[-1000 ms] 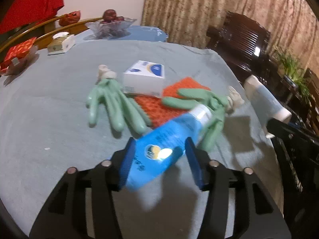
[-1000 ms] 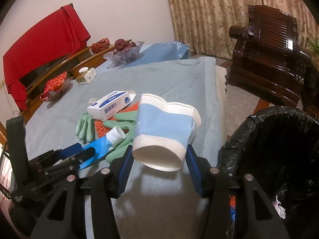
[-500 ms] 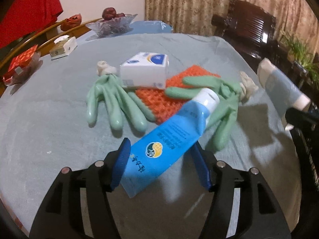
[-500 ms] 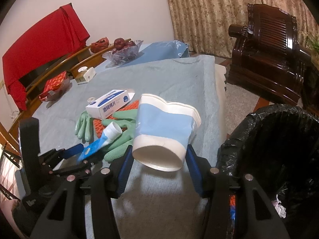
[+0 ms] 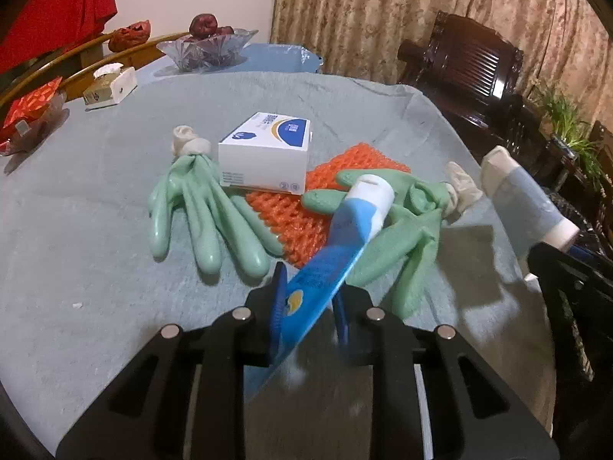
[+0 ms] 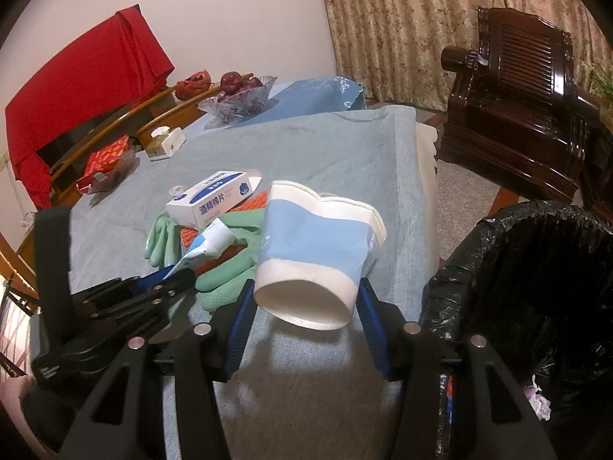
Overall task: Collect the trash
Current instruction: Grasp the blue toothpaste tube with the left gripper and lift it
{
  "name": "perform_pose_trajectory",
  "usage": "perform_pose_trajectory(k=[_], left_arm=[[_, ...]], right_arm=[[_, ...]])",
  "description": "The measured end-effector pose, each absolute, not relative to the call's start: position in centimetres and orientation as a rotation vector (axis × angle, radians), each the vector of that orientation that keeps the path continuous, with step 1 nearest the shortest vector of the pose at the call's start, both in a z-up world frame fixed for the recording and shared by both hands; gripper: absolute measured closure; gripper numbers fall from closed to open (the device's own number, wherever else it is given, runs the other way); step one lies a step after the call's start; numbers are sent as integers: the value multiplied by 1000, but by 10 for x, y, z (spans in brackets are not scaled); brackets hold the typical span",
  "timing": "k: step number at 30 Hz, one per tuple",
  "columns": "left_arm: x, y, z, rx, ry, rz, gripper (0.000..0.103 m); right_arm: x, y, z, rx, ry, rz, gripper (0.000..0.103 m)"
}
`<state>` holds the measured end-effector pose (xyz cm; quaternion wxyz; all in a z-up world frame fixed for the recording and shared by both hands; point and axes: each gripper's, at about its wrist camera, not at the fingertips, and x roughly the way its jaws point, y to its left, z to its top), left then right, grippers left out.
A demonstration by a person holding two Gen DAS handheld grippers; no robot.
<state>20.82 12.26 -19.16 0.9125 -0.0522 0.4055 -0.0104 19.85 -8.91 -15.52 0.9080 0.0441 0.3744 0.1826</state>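
- We see the left gripper [image 5: 308, 299] with its jaws just drawn in, now pinching the flat end of a blue tube [image 5: 337, 253]; the tube's white cap points up and away over the table.
- The tube sits tilted in that grip, its cap end above a green glove [image 5: 398, 230] that lies on an orange mesh pad [image 5: 302, 222].
- A second green glove [image 5: 207, 222] lies flat to the left of the pad, fingers toward us, and a white and blue box [image 5: 264, 157] rests on the pad's far edge, against that glove's cuff.
- The right gripper [image 6: 306, 306] clamps a paper cup [image 6: 318, 253], white with a blue band, on its side between the blue pads [image 6: 239, 326]; the cup's rim is dented and its base faces the camera.
- We hold the cup above the grey-blue tablecloth [image 6: 306, 153], near the table's edge, with a bin lined in a black bag [image 6: 536, 287] just to the right of it.
- In the right wrist view, the left gripper [image 6: 174, 274] sits low at left, beside the gloves.
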Motion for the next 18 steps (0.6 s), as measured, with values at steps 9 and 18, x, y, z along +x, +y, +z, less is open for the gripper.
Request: perform_pose_trajectory(k=[9, 18], left_arm=[[206, 115, -173, -123, 797, -80, 102], [173, 103, -164, -155, 793, -113, 102]], right_arm=[[197, -89, -150, 82, 755, 375, 51], [192, -91, -145, 78, 741, 380, 51]])
